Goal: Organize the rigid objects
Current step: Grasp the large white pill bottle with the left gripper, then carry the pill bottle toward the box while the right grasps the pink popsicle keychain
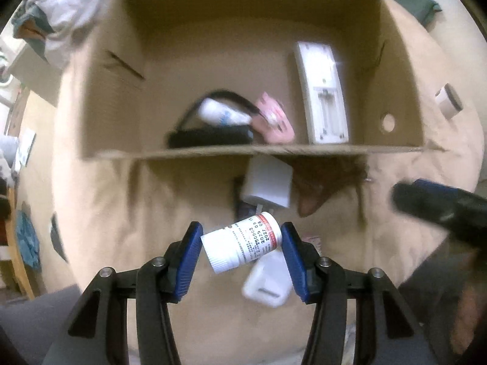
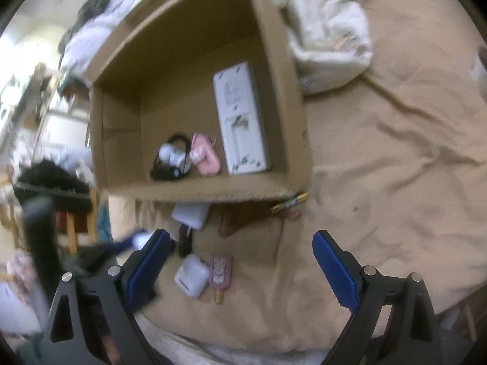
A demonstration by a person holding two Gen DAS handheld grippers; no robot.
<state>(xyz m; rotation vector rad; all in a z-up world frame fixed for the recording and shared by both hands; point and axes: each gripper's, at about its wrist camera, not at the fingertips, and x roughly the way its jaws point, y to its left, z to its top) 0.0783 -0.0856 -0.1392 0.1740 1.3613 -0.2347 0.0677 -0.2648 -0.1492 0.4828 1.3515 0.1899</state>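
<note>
My left gripper (image 1: 241,248) is shut on a white pill bottle (image 1: 242,243) with a red band, held tilted above the tan bedsheet in front of the cardboard box (image 1: 231,150). Inside the box lie a white remote (image 1: 322,91), a pink comb (image 1: 274,118) and a black headband around a white tube (image 1: 213,121). The box (image 2: 213,193) and remote (image 2: 240,121) also show in the right wrist view. My right gripper (image 2: 242,261) is open and empty above the sheet. A white earbud case (image 2: 191,279) and a pink ice-lolly charm (image 2: 220,273) lie between its fingers' lines.
A white charger (image 1: 269,182) and a dark small object lie against the box front. A battery (image 2: 289,202) lies at the box corner. A crumpled white cloth (image 2: 328,30) lies right of the box. Another white case (image 1: 268,283) lies under the bottle.
</note>
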